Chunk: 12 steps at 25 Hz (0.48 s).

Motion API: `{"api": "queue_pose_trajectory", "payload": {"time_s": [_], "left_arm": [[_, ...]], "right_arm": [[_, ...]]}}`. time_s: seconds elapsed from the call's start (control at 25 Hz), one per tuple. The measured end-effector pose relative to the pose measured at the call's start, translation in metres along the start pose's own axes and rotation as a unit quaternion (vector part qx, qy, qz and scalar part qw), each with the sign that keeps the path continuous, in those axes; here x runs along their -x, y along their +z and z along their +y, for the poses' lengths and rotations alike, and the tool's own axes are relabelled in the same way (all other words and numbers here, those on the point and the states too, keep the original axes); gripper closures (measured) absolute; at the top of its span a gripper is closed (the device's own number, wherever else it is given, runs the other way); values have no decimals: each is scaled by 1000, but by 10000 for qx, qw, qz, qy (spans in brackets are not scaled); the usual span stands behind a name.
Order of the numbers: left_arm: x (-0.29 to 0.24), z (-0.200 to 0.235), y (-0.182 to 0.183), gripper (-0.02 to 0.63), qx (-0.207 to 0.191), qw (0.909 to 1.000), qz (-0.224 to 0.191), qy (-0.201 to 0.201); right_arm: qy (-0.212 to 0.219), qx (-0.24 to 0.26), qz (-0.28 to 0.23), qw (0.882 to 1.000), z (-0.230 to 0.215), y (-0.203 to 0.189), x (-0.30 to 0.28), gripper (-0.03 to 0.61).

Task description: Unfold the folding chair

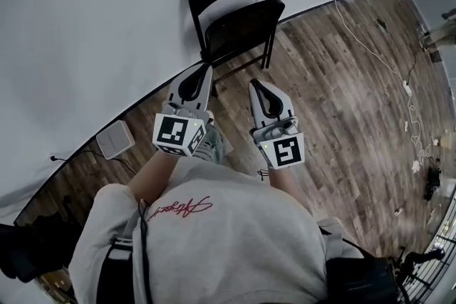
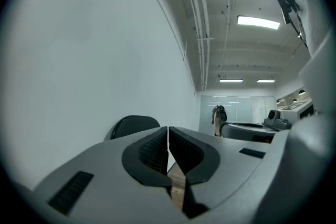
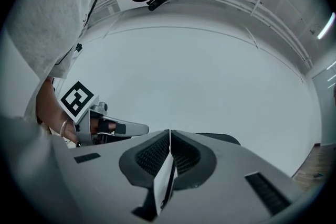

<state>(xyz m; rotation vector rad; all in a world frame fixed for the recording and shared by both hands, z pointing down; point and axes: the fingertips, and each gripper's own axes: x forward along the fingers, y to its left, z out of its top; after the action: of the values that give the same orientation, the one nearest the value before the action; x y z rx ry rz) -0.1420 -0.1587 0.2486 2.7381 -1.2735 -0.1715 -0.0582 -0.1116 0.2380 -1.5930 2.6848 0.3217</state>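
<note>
Left gripper [image 1: 207,67] and right gripper [image 1: 254,83], both shut and empty, point in the head view at a black folding chair [image 1: 239,18] leaning folded against a white wall [image 1: 85,25], near it. Each gripper view shows its jaws pressed together with the folding chair's top [image 2: 134,124] beyond. To unfold it well, 1 gripper should probably open and steady its back while the other pulls its seat down.

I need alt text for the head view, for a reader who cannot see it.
A black folding chair stands against a white wall. A person points the left tool and right tool, both shut and empty, toward it without touching it.
</note>
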Motion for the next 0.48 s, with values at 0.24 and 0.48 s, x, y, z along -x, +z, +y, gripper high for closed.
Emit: {"api": "queue_pose_trajectory", "payload": {"time_s": [0.24, 0.48], "left_arm": [[-86, 53, 31, 580, -99, 9986, -135, -498], [-133, 119, -14, 308, 445, 9953, 781, -350]], "right_arm": [[54, 446, 43, 9990, -51, -5, -102, 560], [1553, 912, 789, 9805, -59, -60, -149, 462]]}}
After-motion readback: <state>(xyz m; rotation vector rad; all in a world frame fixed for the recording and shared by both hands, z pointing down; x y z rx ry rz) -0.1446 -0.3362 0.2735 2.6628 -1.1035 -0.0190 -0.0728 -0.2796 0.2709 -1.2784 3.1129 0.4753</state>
